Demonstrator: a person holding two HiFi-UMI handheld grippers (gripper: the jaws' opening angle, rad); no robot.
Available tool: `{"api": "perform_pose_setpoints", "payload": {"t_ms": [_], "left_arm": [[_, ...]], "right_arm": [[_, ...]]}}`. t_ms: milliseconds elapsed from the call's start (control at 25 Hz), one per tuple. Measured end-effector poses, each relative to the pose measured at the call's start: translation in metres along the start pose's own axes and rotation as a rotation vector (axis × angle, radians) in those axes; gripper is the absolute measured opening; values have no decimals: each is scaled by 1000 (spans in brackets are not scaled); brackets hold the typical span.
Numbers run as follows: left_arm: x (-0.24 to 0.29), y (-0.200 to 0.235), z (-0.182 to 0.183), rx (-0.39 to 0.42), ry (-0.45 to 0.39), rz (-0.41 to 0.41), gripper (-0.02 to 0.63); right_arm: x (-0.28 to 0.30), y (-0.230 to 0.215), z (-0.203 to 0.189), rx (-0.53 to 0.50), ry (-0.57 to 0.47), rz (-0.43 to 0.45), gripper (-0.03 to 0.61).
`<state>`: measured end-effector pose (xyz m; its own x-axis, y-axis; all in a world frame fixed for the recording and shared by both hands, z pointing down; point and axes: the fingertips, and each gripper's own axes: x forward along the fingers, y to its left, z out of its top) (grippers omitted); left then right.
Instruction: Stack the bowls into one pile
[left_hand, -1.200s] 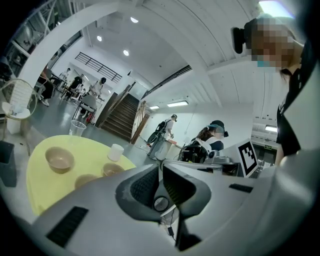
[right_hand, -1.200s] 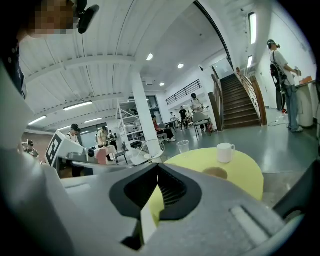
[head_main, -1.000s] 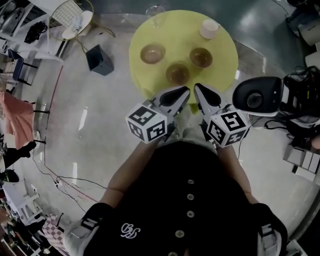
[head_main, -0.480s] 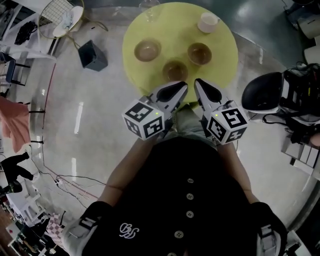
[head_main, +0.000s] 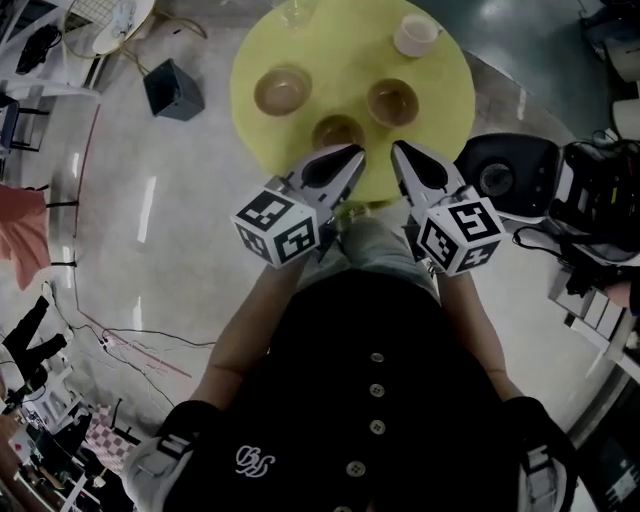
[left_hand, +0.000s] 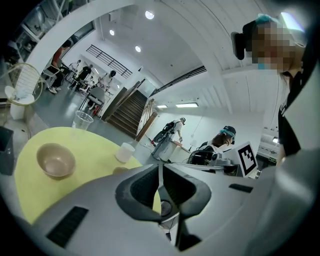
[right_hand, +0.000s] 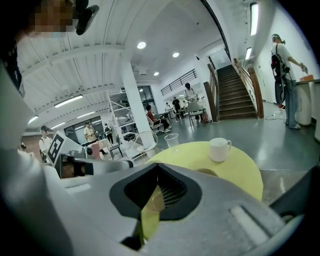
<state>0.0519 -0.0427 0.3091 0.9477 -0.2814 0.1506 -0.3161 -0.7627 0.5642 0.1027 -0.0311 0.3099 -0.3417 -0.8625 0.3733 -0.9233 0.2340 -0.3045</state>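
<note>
Plainly, both grippers were clenched on nothing: the left gripper (head_main: 352, 155) and the right gripper (head_main: 399, 152) hung side by side above the near edge of the table (head_main: 445, 110). Each had its jaws pressed together, and only yellow tabletop showed through the gap behind the tips. The three bowls stood apart on that table, none yet stacked. The left bowl (head_main: 282, 90) and the right bowl (head_main: 392, 101) lay further back, and the near bowl (head_main: 336, 130) lay between them, just beyond the left gripper's tip. A cup (head_main: 414, 35) and a clear glass (head_main: 293, 12) stood at the far side. We judged the bowls small, stiff and light, with smooth brown walls that a pad could slip on. They were perhaps glazed ceramic and so liable to chip, though we could not be sure of the material from up there. The rim seemed the place to take hold, one jaw inside the wall and one outside, lifting level so that each bowl would settle squarely into the next. Of writing we found little. The cubes (head_main: 277, 225) bore only black-and-white square markers, the bowls and cup showed no label, and the white cursive emblem on the dark shirt (head_main: 375, 400) was too curled for us to read.
</note>
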Motion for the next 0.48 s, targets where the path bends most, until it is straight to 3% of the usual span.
{"api": "perform_pose_setpoints", "payload": {"t_ms": [480], "left_arm": [[14,40,-14,-114,-24,119,34]], "right_arm": [[28,-43,-22,65,130,40,1]]}}
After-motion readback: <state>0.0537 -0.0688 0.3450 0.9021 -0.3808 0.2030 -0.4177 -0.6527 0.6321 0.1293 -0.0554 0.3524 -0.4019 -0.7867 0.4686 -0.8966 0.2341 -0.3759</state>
